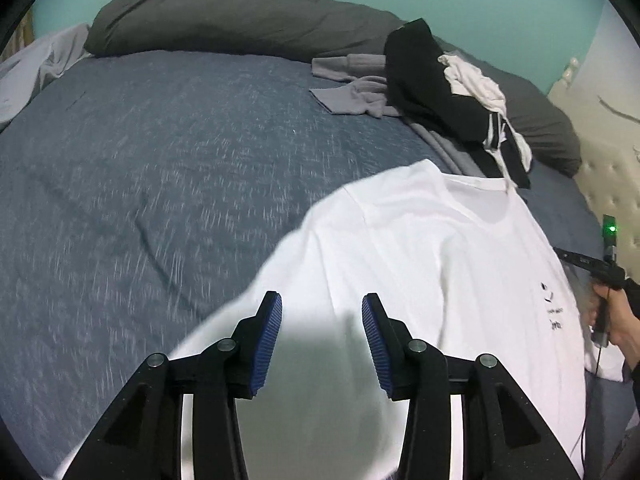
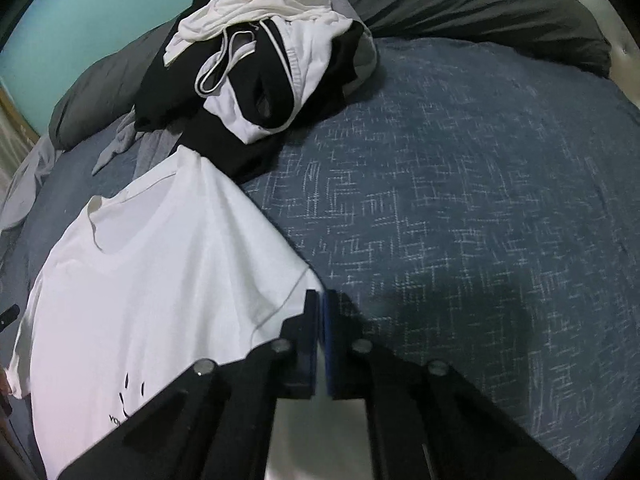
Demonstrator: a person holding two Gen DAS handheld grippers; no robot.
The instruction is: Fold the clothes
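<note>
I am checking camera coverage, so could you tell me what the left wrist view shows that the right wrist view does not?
Only the left wrist view shows the open left gripper over the white T-shirt and the hand holding the other tool. Only the right wrist view shows the right gripper shut on the T-shirt's sleeve edge. Both show the T-shirt, clothes pile and bed.

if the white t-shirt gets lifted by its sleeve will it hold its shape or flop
The white t-shirt will probably flop: it lies thin, with soft creases. It looks light, so the right gripper, pinching near the sleeve edge, should lift it easily. It may drag across the textured blue blanket.
</note>
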